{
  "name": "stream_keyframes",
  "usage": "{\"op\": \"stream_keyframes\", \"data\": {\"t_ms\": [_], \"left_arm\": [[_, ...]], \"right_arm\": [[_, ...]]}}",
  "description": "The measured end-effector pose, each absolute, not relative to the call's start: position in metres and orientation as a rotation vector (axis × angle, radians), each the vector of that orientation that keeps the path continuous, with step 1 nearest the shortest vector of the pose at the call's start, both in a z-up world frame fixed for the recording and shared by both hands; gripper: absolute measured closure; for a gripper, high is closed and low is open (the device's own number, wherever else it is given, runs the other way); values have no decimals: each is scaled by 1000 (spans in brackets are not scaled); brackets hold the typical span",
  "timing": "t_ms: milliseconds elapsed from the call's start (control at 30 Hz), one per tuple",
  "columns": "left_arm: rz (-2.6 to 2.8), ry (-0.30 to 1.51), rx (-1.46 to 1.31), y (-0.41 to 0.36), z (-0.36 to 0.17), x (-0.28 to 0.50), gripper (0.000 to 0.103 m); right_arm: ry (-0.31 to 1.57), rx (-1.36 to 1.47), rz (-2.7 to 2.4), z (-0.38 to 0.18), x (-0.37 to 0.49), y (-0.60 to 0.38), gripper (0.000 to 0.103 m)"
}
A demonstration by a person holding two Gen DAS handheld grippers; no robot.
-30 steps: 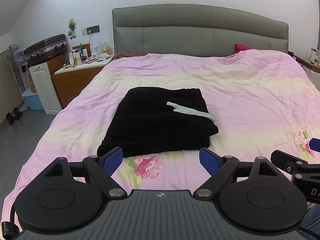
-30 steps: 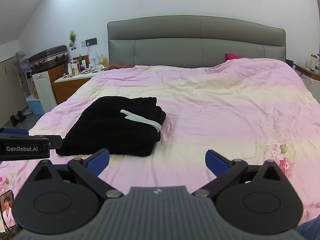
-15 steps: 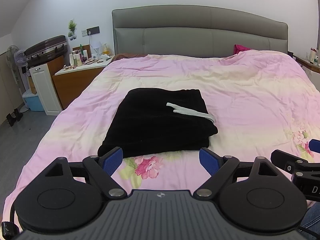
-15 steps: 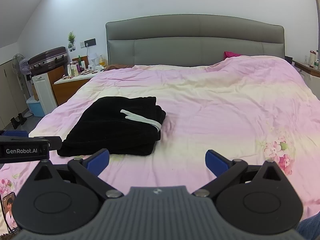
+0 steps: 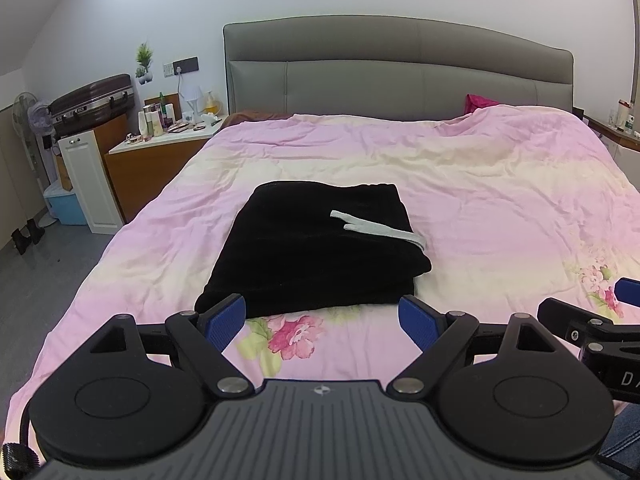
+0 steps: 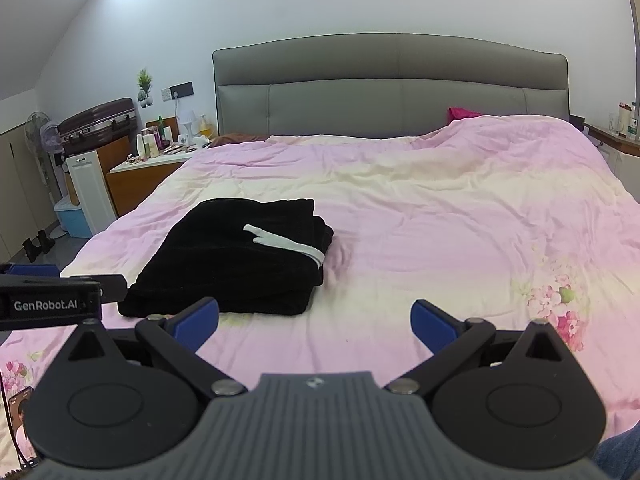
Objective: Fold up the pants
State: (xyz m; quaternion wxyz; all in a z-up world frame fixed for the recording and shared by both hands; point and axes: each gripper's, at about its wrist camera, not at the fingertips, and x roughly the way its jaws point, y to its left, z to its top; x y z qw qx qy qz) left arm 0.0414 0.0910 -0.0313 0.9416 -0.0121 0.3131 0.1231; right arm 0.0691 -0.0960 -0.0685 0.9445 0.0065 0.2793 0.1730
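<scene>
The black pants point(image 5: 316, 248) lie folded into a flat rectangle on the pink bed cover point(image 5: 480, 200), with a white drawstring point(image 5: 376, 229) lying on top. They also show in the right wrist view point(image 6: 236, 264). My left gripper point(image 5: 322, 318) is open and empty, held just in front of the near edge of the pants. My right gripper point(image 6: 314, 322) is open and empty, to the right of the pants over bare cover. Each gripper shows at the edge of the other's view.
A grey headboard point(image 5: 396, 64) stands at the back. A nightstand with bottles point(image 5: 160, 148), a white cabinet point(image 5: 90, 184), a suitcase point(image 5: 92, 100), a fan and a blue bin stand left of the bed. A phone point(image 6: 20, 420) lies at the near left.
Both views have tilted down a little, so the bed and pants sit lower in frame. The pants have not moved and both grippers stay open.
</scene>
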Motion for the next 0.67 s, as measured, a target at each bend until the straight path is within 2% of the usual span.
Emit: {"op": "stream_keyframes", "data": {"t_ms": [667], "left_arm": [[241,595,-6,93,-22,36,3]], "right_arm": [[555,16,348,-61,64,-96,5]]}}
